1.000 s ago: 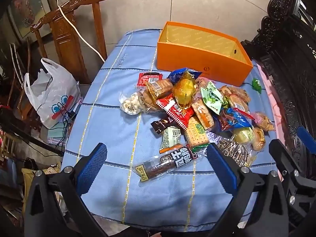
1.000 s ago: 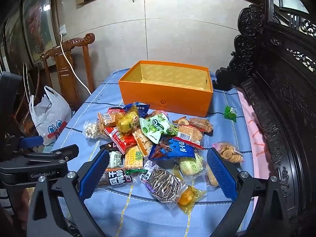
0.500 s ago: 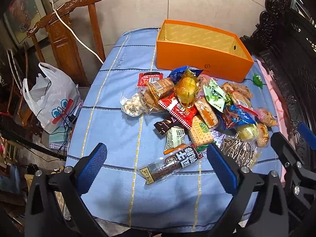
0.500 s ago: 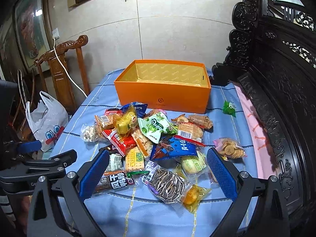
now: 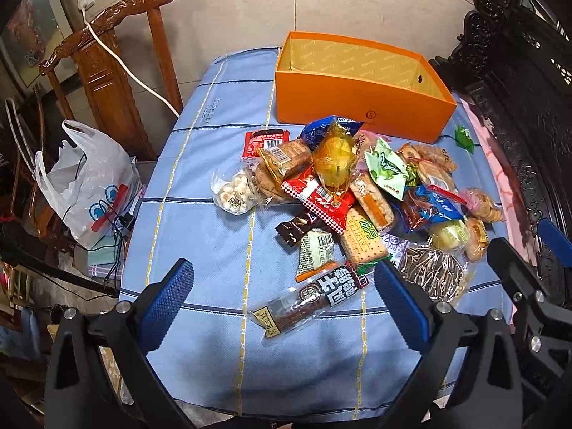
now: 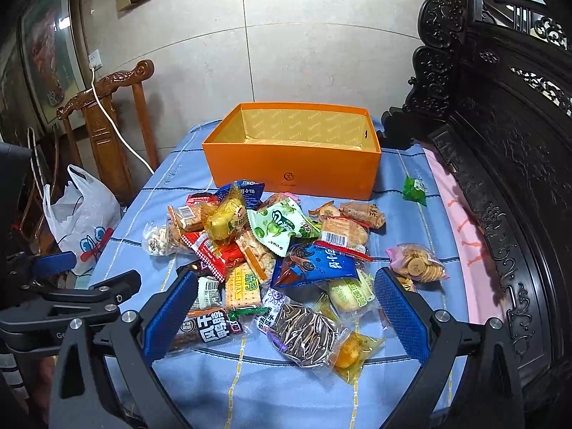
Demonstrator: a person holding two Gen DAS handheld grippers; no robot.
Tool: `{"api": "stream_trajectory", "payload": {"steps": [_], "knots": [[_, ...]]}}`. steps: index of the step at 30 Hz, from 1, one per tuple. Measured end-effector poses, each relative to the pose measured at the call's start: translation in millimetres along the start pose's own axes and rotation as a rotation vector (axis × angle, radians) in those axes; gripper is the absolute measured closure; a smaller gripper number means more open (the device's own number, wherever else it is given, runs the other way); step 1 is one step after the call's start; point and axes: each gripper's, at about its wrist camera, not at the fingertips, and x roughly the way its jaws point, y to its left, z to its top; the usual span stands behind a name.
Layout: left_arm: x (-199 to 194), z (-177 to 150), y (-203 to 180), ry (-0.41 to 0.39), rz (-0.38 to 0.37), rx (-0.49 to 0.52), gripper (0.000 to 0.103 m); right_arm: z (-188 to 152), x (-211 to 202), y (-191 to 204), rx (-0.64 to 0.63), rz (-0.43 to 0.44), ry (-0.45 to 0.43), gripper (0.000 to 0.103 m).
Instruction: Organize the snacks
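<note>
A heap of wrapped snacks [image 5: 357,196] [image 6: 271,250] lies on the blue cloth-covered table [image 5: 200,221] [image 6: 250,386]. Behind the heap stands an empty orange box [image 5: 357,100] [image 6: 293,164]. A long black-labelled bar [image 5: 311,298] [image 6: 207,329] lies nearest the front. A sunflower-seed pack [image 6: 304,330] sits between my right gripper's fingers' line of sight. My left gripper [image 5: 282,291] hovers open above the front of the table. My right gripper [image 6: 284,305] is open too, raised over the near side of the heap. Neither holds anything.
A small green packet [image 6: 414,191] lies apart beside the box. A round-biscuit bag [image 6: 416,262] sits to the right. A wooden chair [image 5: 107,64] with a white cable and a white plastic bag [image 5: 85,186] stand left of the table. Dark carved furniture [image 6: 500,178] borders the right.
Both grippers have drifted slightly, so the table and box shift a little in each view. Both stay open and no snack has moved.
</note>
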Motion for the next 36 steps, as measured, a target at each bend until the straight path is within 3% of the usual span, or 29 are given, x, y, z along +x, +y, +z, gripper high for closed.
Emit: {"api": "stream_trajectory", "payload": {"steps": [36], "knots": [[9.3, 8.1, 6.6, 0.012, -0.013, 0.012, 0.004, 3.4, 12.1, 10.5, -0.003, -0.019, 0.037, 0.004]]}}
